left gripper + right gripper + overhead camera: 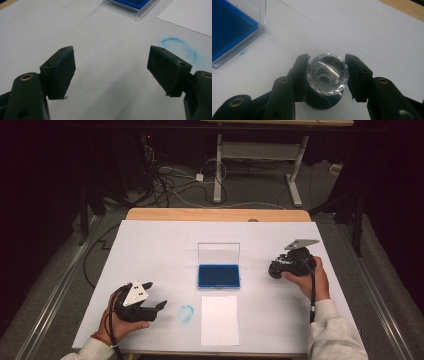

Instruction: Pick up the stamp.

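My right gripper (327,75) clamps the crystal-topped stamp (327,73) – the open blue ink pad (218,275) lies to its left – left gripper (111,72) gapes empty

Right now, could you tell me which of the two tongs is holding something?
The right tongs: their jaws are shut on the clear faceted stamp, beside the blue ink pad. The left tongs stand open over bare table, with nothing between them.

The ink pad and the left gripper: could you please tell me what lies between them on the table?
In the high view, only bare white table separates the left gripper from the ink pad; the blue smudge lies nearer the person.
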`<state>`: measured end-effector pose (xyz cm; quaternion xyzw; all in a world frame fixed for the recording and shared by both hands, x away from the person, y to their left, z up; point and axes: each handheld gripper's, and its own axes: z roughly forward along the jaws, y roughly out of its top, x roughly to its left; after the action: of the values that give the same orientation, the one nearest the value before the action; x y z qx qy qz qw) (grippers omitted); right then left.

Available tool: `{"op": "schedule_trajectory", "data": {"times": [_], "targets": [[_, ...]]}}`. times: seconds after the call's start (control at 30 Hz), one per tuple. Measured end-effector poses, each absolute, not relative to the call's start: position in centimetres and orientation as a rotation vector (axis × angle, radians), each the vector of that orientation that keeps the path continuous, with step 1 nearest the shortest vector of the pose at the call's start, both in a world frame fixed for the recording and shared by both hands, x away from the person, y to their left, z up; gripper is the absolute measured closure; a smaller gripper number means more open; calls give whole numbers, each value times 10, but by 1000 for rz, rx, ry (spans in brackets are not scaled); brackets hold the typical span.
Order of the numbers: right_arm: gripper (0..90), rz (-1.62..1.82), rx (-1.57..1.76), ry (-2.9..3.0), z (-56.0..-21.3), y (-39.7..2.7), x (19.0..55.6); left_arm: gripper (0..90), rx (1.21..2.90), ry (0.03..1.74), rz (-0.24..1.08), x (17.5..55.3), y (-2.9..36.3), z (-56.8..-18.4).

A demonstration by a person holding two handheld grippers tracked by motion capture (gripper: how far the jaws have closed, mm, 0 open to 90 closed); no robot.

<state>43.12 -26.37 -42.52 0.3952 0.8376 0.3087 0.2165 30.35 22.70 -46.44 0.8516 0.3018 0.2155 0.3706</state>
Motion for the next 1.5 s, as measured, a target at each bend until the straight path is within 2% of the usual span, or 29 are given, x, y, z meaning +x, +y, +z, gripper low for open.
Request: {"op": "schedule_trajectory", "data": {"times": [0.53, 1.17, 1.5], "targets": [[569, 885, 1056, 2306, -420, -260, 423, 221, 2190, 760, 546, 303, 226, -465], [569, 1080, 909, 2232, -382, -237, 375, 212, 2178, 758, 611, 298, 225, -463], [569, 1131, 822, 2241, -375, -220, 364, 212, 2179, 760, 614, 301, 226, -464]]}}
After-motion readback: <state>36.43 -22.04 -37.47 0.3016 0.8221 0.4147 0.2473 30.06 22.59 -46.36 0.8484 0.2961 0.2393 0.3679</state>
